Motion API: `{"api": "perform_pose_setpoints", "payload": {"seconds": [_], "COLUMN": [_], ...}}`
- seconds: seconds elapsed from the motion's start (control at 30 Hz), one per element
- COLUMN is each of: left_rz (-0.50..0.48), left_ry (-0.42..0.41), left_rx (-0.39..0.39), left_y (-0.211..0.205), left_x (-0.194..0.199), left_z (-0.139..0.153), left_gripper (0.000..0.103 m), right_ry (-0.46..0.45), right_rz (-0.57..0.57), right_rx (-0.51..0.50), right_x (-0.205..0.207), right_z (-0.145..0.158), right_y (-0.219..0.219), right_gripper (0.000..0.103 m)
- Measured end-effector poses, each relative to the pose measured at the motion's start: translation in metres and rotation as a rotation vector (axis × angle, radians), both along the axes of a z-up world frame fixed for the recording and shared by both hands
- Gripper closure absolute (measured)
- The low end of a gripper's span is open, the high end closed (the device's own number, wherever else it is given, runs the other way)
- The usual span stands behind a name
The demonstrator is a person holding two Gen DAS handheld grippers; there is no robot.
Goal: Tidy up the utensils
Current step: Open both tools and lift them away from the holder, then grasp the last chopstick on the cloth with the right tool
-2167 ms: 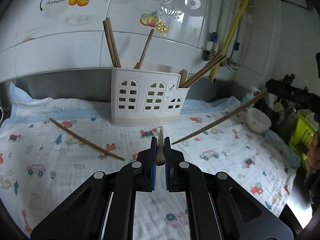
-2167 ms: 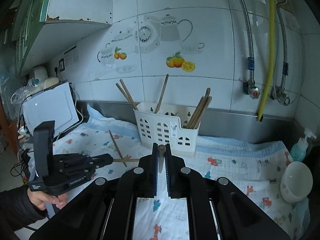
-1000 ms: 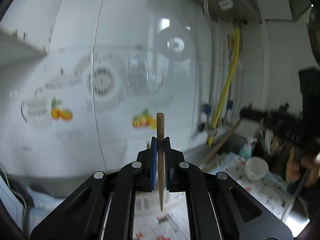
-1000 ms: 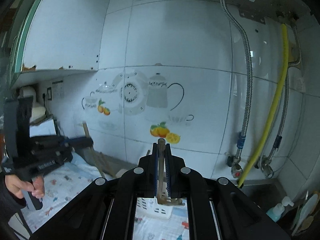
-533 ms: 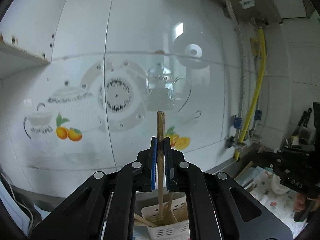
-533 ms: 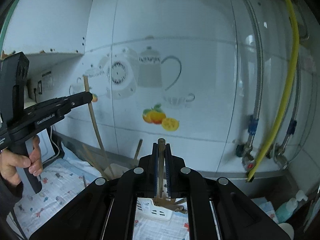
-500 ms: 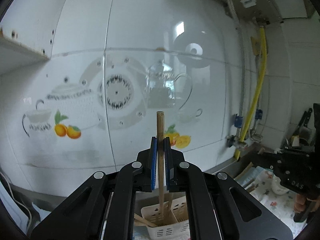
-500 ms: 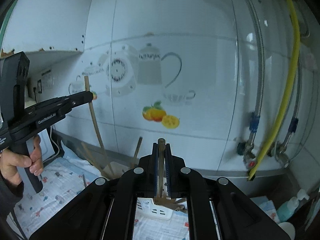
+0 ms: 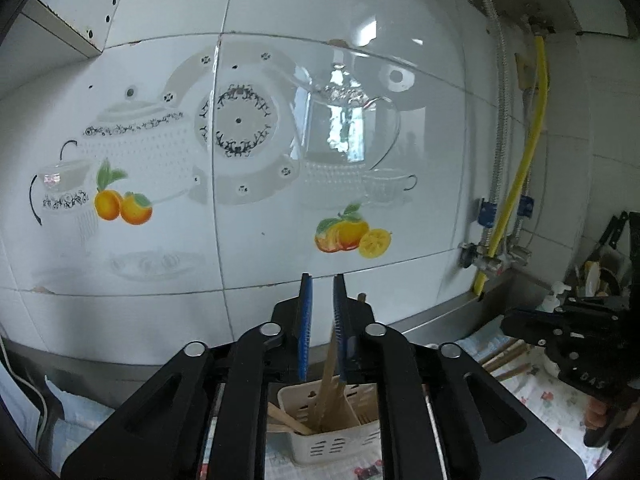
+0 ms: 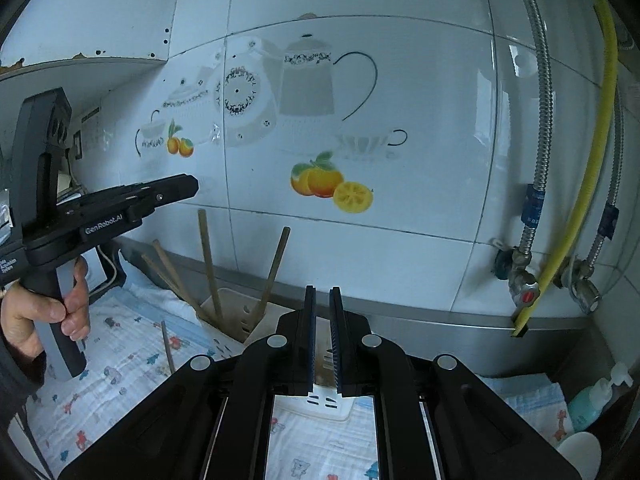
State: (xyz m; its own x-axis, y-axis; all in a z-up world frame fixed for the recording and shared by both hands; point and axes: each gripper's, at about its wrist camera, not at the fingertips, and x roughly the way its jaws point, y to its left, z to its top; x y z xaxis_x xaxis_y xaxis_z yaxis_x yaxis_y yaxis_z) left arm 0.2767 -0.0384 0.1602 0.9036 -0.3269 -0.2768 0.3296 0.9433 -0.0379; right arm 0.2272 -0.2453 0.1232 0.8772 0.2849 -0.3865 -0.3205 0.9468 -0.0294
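My left gripper [image 9: 320, 280] is open and empty above the white slotted utensil holder [image 9: 332, 444]. Several wooden chopsticks [image 9: 326, 392] stand in the holder, one leaning up between my blue pads [image 9: 305, 320] without being held. My right gripper [image 10: 322, 292] is open and empty, above the same holder [image 10: 324, 400]. More chopsticks [image 10: 210, 264] stick up from the holder's left side in the right wrist view. The left gripper body [image 10: 108, 208] shows at the left there. The right gripper body [image 9: 576, 336] shows at the right in the left wrist view.
A loose chopstick [image 10: 168, 346] lies on the patterned cloth [image 10: 120, 344] left of the holder. The tiled wall [image 10: 360, 120] is close ahead, with a yellow hose [image 10: 588, 168] and valves at the right. A soap bottle [image 10: 592, 400] and a white bowl [image 10: 580, 456] stand at the bottom right.
Both grippers have opened and let their chopsticks drop into the holder. Half a second ago each was shut on an upright chopstick. Both views have tilted down a little towards the holder.
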Motion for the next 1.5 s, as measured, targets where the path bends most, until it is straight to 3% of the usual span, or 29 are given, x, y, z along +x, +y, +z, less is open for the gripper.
{"api": "perform_pose_setpoints", "payload": {"seconds": [0.07, 0.13, 0.27, 0.33, 0.53, 0.8, 1.07, 1.27, 1.5], "left_rz": [-0.002, -0.002, 0.001, 0.01, 0.059, 0.12, 0.192, 0.213, 0.225], "left_ry": [-0.006, -0.021, -0.049, -0.049, -0.03, 0.021, 0.069, 0.107, 0.127], "left_rx": [-0.001, -0.008, 0.004, -0.001, -0.004, -0.039, -0.067, -0.068, -0.066], "left_y": [0.001, 0.004, 0.013, 0.021, 0.051, 0.1, 0.138, 0.15, 0.156], "left_x": [-0.005, -0.013, -0.037, -0.047, -0.081, -0.117, -0.124, -0.115, -0.109], "left_z": [0.004, 0.009, 0.018, 0.019, 0.009, -0.024, -0.052, -0.066, -0.074], "left_gripper": [0.081, 0.067, 0.067, 0.061, 0.055, 0.052, 0.049, 0.048, 0.048], "right_ry": [-0.01, -0.023, -0.03, -0.017, 0.073, 0.243, 0.357, 0.401, 0.393], "right_rz": [0.006, 0.012, 0.051, 0.077, 0.19, 0.324, 0.364, 0.364, 0.385], "right_rx": [0.002, 0.005, 0.011, 0.019, 0.036, 0.003, -0.093, -0.138, -0.166], "right_x": [-0.006, -0.015, -0.034, -0.04, -0.057, -0.051, -0.022, -0.001, 0.015], "right_z": [0.003, 0.007, 0.007, 0.002, -0.04, -0.12, -0.174, -0.195, -0.194], "right_y": [0.0, 0.0, 0.006, 0.012, 0.046, 0.106, 0.147, 0.158, 0.175], "right_gripper": [0.093, 0.092, 0.092, 0.092, 0.092, 0.092, 0.092, 0.092, 0.092]}}
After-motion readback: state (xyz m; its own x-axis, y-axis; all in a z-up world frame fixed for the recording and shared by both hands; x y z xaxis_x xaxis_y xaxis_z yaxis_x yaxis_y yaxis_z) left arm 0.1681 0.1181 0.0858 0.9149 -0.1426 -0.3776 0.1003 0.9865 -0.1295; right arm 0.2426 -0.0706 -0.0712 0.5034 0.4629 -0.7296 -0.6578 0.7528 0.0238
